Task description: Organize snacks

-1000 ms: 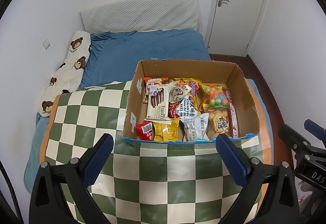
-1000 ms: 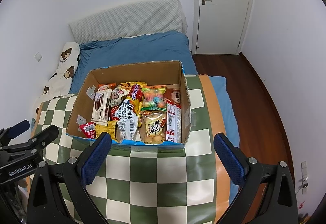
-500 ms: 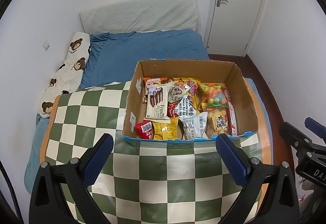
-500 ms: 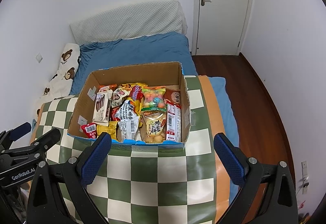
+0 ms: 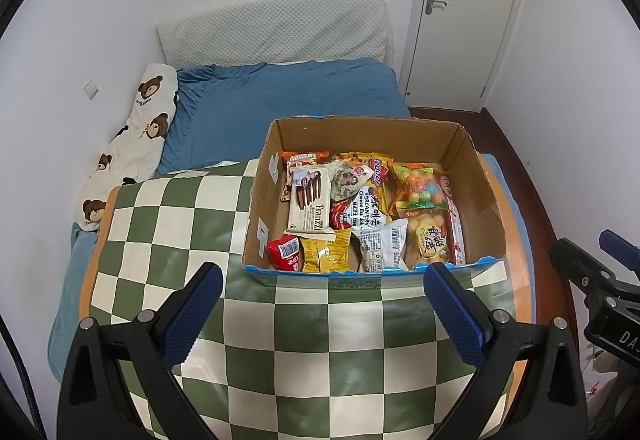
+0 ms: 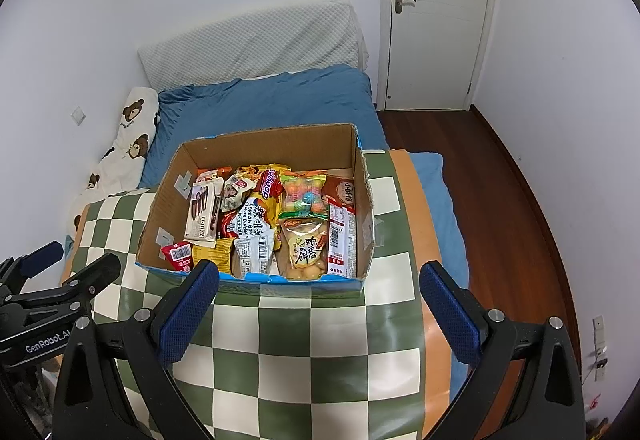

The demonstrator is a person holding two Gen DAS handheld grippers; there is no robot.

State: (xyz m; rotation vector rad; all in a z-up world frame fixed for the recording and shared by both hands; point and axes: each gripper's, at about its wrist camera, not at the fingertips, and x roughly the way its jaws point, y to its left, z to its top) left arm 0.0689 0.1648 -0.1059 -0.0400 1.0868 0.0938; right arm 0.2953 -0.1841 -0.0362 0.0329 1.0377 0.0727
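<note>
An open cardboard box [image 5: 476, 176] [image 6: 362, 196] stands on a green-and-white checkered cloth [image 5: 168, 224] [image 6: 320, 344]. It holds several snack packs: a white Franzzi wafer pack [image 5: 310, 200] [image 6: 202, 212], a Korean noodle pack [image 5: 370, 208], a candy-ball bag [image 5: 420, 186] [image 6: 302, 196], a small red pack [image 5: 285, 252] [image 6: 178, 254]. My left gripper [image 5: 324, 316] is open and empty, just before the box's near wall. My right gripper [image 6: 318, 314] is open and empty, at the same near wall.
The cloth lies on a bed with a blue sheet [image 5: 288, 92], a white pillow [image 5: 276, 28] and a bear-print cushion [image 5: 132, 144] along the left wall. A white door [image 6: 436, 12] and wooden floor [image 6: 516, 208] lie to the right.
Both grippers have drawn back slightly from the box; the box sits a little farther up in both views. Jaws stay open.
</note>
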